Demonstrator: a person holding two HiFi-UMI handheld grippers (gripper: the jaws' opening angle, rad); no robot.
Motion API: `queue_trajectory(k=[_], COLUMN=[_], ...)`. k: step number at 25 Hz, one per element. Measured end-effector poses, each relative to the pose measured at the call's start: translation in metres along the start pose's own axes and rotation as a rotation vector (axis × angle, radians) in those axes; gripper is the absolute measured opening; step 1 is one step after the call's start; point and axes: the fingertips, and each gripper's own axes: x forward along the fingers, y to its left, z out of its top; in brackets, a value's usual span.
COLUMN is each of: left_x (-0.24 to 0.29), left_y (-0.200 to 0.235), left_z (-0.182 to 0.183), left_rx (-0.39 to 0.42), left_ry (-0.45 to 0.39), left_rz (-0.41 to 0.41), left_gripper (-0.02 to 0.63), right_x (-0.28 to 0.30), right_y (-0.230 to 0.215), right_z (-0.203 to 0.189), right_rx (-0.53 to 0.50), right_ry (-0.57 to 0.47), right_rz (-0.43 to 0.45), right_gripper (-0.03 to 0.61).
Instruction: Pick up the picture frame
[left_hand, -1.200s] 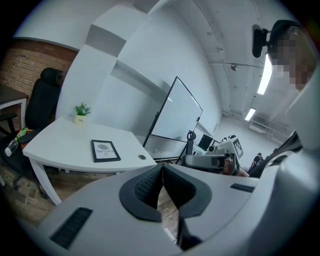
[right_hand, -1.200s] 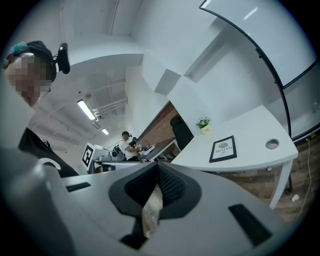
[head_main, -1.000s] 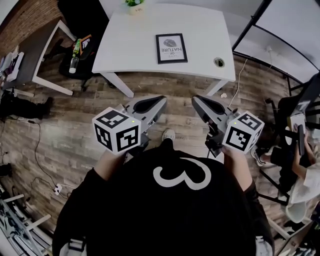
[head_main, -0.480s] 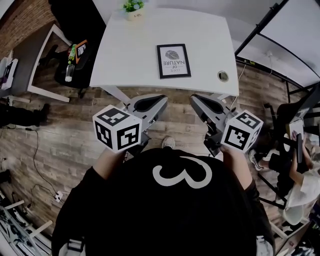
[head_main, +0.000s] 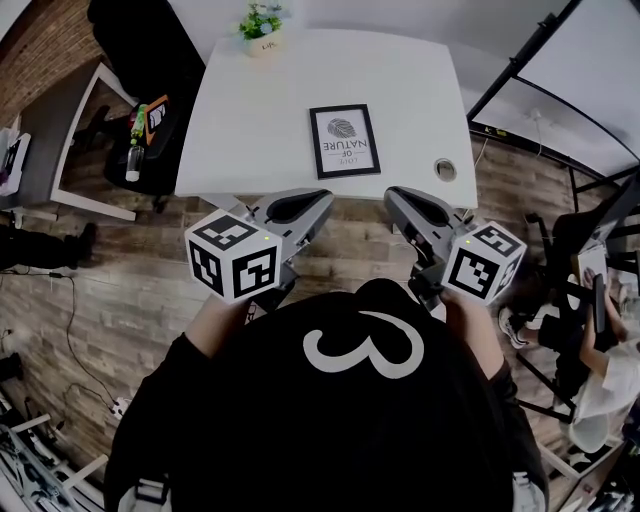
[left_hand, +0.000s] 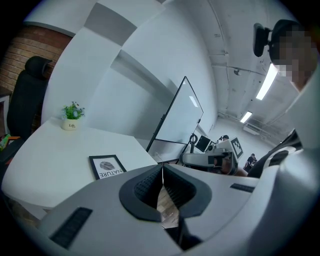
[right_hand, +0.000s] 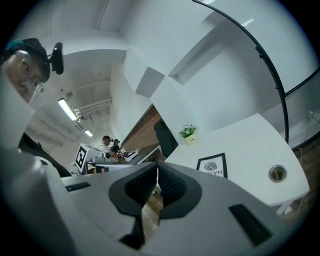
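Note:
A black picture frame with a leaf print and the word NATURE lies flat on the white table, toward its near right. It also shows in the left gripper view as the frame and in the right gripper view as the frame. My left gripper and right gripper hover side by side just short of the table's near edge, both shut with nothing held. In their own views, the left gripper and right gripper have jaws pressed together.
A small potted plant stands at the table's far edge. A round cable hole sits at the near right corner. A whiteboard stand is to the right, a black chair and grey desk to the left. A person sits far right.
The table and frame have come lower in the head view, closer to me. Both grippers stay shut, held the same way in front of my body.

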Motion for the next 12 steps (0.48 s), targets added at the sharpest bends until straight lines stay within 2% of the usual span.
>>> queue_trajectory(k=[12], left_x=[0.026], left_y=[0.026], left_z=[0.017], left_rx=[-0.025], left_ry=[-0.003], left_rz=[0.029], left_gripper=[0.017], right_x=[0.017], right_y=[-0.033], right_z=[0.017], right_rx=[0.003], right_ry=[0.016], right_rz=[0.015], right_gripper=[0.025])
